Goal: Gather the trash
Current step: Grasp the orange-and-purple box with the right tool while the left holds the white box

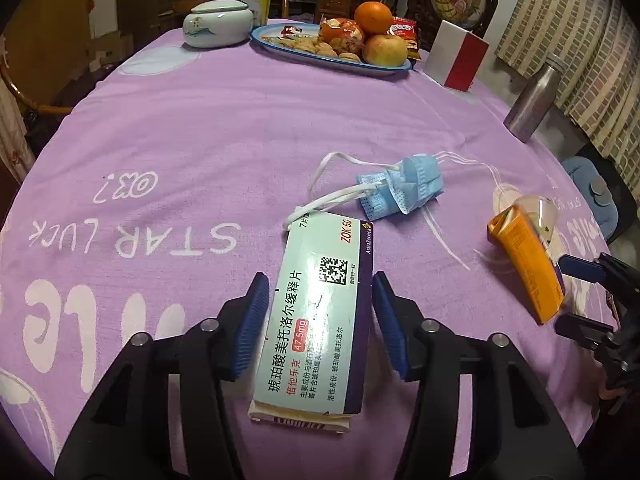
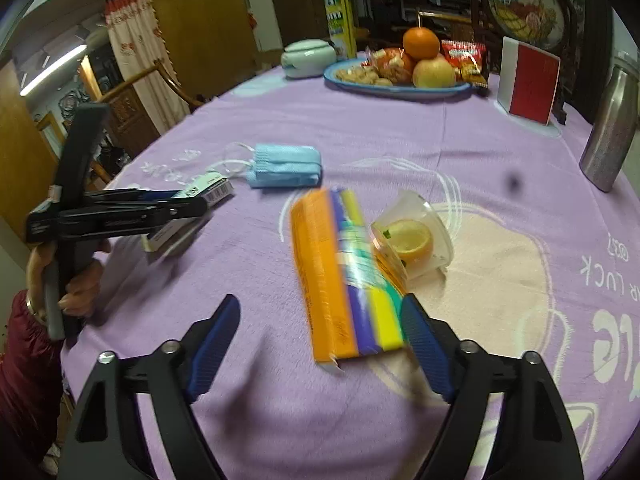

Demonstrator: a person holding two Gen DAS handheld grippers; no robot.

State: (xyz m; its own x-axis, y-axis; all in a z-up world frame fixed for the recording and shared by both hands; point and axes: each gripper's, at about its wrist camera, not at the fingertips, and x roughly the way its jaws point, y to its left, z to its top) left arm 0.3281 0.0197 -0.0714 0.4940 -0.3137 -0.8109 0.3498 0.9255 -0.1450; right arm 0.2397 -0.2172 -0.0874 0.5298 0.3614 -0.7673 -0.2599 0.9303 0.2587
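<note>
medicine box (image 1: pixel 316 316) lies between the left claw (image 1: pixel 320 324) pads, ungripped (right claw (image 2: pixel 324 340) gapes around an orange carton (image 2: pixel 340 276)).

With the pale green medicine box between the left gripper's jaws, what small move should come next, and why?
Probably close the left gripper fully on the pale green medicine box. The box lies flat on the purple tablecloth between the blue pads, and slight gaps seem to remain on both sides, so lifting now would likely leave it behind.
</note>
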